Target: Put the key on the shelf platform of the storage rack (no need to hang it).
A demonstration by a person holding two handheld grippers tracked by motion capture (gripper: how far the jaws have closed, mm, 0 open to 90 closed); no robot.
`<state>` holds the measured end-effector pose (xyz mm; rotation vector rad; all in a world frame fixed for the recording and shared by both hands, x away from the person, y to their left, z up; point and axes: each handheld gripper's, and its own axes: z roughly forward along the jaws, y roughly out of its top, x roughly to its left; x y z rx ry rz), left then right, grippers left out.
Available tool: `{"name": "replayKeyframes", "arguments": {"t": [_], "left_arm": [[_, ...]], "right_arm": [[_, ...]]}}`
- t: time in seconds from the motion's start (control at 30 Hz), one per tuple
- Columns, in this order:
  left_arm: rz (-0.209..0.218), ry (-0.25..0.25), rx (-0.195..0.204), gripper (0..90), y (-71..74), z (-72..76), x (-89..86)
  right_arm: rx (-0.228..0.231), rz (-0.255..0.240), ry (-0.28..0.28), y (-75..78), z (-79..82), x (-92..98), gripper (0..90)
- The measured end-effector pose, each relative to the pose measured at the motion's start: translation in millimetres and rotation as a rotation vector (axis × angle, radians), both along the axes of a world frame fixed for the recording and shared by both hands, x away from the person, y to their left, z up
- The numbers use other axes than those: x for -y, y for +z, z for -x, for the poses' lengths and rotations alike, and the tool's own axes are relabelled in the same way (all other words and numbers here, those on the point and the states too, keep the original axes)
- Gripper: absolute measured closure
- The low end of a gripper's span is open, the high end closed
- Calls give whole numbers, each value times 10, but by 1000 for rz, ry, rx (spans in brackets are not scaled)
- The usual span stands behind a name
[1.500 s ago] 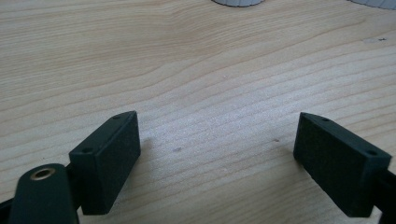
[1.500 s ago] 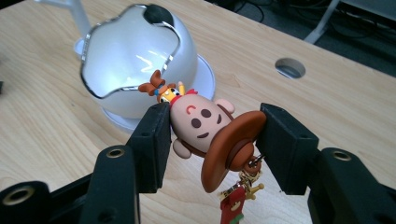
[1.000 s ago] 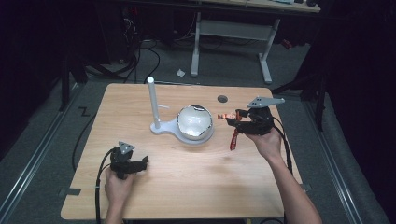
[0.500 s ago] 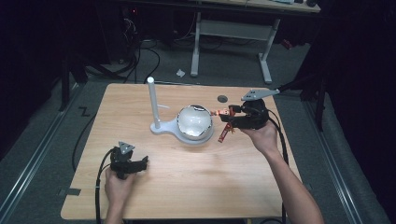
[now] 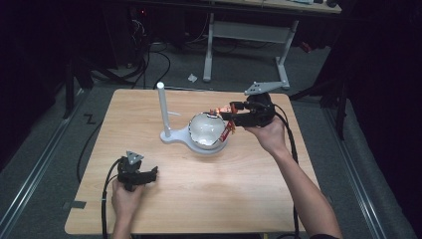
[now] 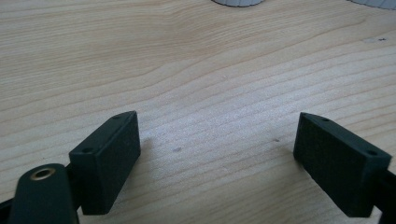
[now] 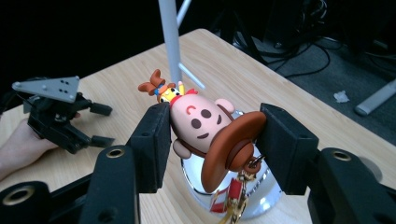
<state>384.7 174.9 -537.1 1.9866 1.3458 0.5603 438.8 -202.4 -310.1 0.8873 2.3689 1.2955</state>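
A cartoon cowboy keychain [image 7: 201, 119] with a brown hat and a red strap [image 5: 229, 132] is clamped between the jaws of my right gripper [image 7: 212, 135]. My right gripper [image 5: 224, 112] holds it just over the right rim of a shiny metal bowl [image 5: 204, 130]. The bowl sits on a white base with an upright white post [image 5: 162, 107]. My left gripper [image 5: 149, 174] rests on the table near the front left, open, with only bare wood between its jaws [image 6: 217, 154]. The right gripper view looks across at the left gripper [image 7: 103, 125].
The wooden table [image 5: 224, 199] has free surface in front of the bowl and to its right. The white base's edge [image 6: 238, 2] lies well ahead of the left gripper. Cables and a desk frame [image 5: 246, 35] stand on the floor behind the table.
My right gripper has carried the keychain leftward from the table's right side to over the bowl's rim. The left gripper has stayed put.
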Motion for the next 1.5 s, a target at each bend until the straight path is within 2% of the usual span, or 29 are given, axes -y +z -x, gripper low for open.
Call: {"name": "replayKeyframes", "arguments": {"t": [0.23,0.43,0.57,0.6,0.83,1.03,1.27,1.37,1.5], "left_arm": [[1,0,0,151,0,0,-1],[0,-2,-2,151,1,0,-2],[0,-1,-2,151,1,0,-2],[0,-1,-2,151,1,0,-2],[1,-1,1,151,-1,0,-2],[0,0,0,151,0,0,-1],[0,0,0,151,0,0,-1],[0,-1,-1,151,1,0,-1],[0,-1,1,151,0,0,-1]], "right_arm": [[-4,8,21,62,-118,-184,461],[-14,20,29,5,-213,-326,460],[-21,33,29,-87,-268,-416,459],[-25,53,29,-155,-297,-466,458],[-56,77,17,-362,-379,-551,456],[-80,88,9,-534,-398,-563,456],[-94,83,-10,-646,-423,-491,455],[-116,76,-27,-729,-443,-461,455],[-117,80,-35,-810,-456,-454,454]]}}
